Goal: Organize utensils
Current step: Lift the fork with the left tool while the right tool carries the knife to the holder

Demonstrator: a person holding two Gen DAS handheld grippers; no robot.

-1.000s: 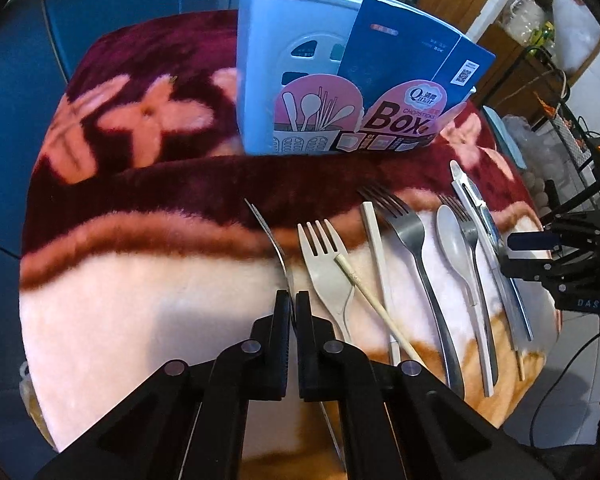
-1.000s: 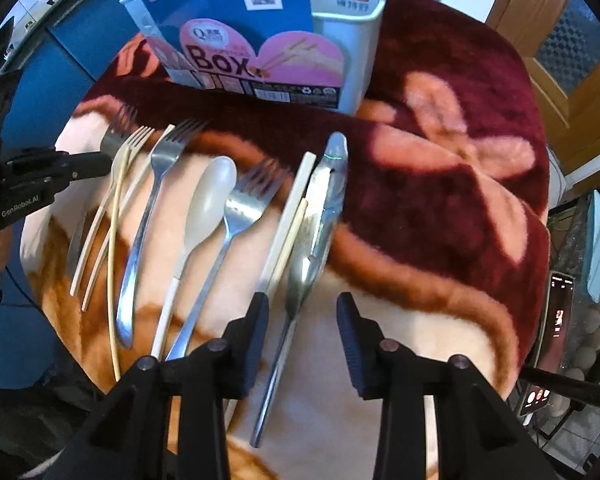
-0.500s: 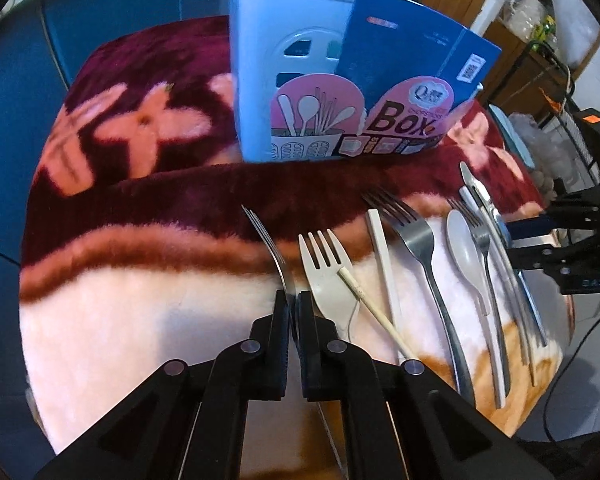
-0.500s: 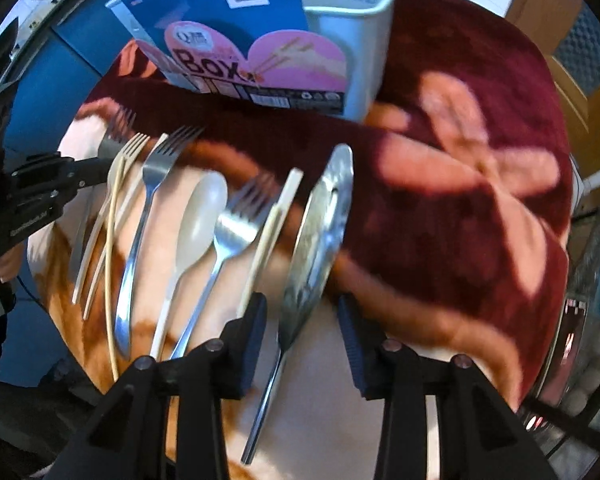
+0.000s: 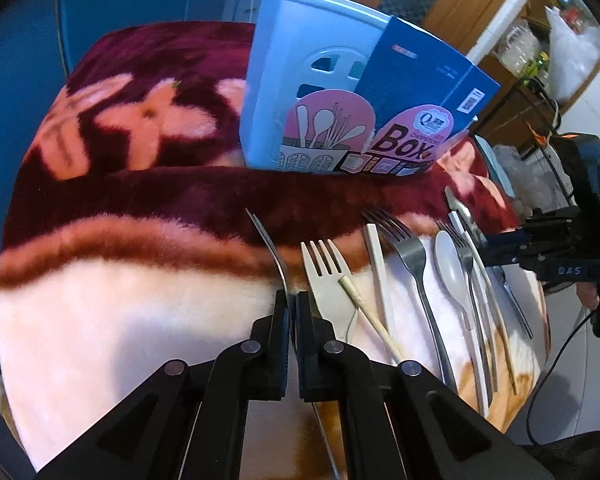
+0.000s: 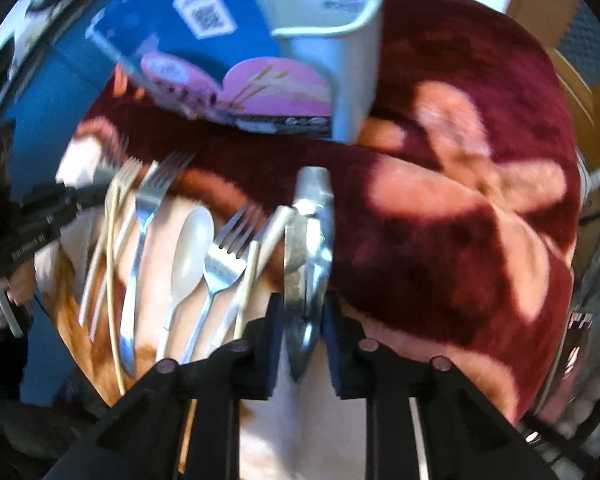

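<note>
My left gripper (image 5: 292, 308) is shut on the handle of a metal fork (image 5: 266, 236), which shows edge-on with its tines pointing toward the holder. The light blue utensil holder (image 5: 300, 80) stands upright at the back with a blue and pink card sleeve (image 5: 412, 120). My right gripper (image 6: 302, 312) points down at the right end of the row. Its jaws are closing, and a metal knife (image 6: 310, 240) lies between them with the pads against its sides. This view is blurred. The right gripper (image 5: 500, 246) also shows from the left wrist.
More utensils lie in a row on the plush red and pink blanket (image 5: 120, 288): a beige plastic fork (image 5: 324, 276), chopsticks (image 5: 376, 256), steel forks (image 5: 412, 248), a white spoon (image 5: 452, 268). The blanket drops off past the row at the right. A hand (image 6: 20, 280) holds the left gripper.
The right gripper's jaws have narrowed around the metal knife, and that camera has moved closer to the holder. The left gripper stays shut on its fork, nearly still.
</note>
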